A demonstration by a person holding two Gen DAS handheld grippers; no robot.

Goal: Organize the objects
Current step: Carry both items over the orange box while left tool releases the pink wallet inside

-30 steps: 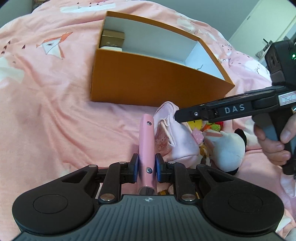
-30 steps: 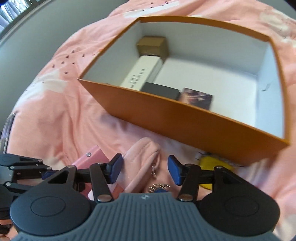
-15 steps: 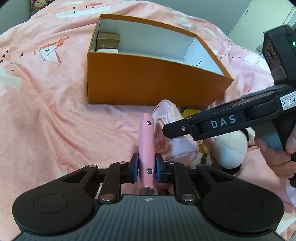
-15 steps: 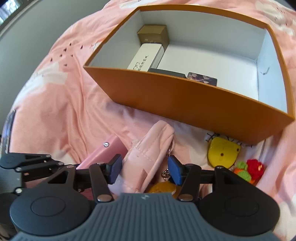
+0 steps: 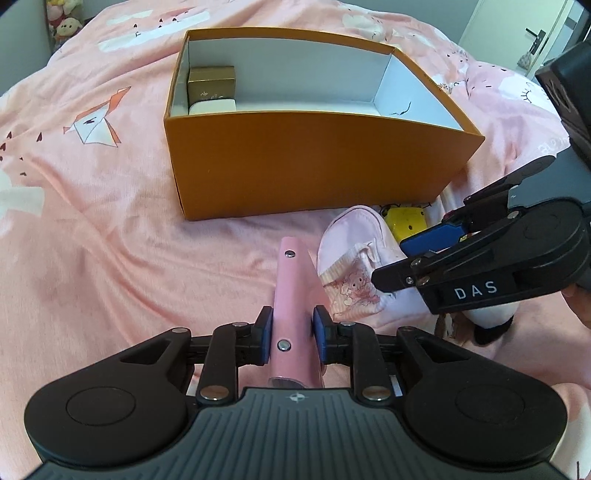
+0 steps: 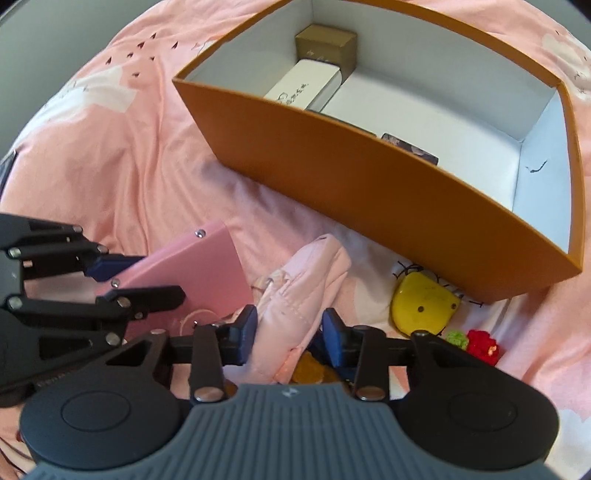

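While left tool [image 5: 292, 334] clamps pink case [image 5: 291, 295], right tool [image 6: 289, 330] closing on pink pouch [image 6: 301, 291], lower end hidden.

A bed with a pink printed sheet [image 5: 110, 229] fills the room; a white door [image 5: 532, 40] stands beyond it.

Place: home bedroom | Evidence: bed [image 5: 110, 258] under pink printed bedsheet [image 5: 92, 125]; plush toys [image 5: 61, 22] sat by its far corner; door [image 5: 532, 33] behind
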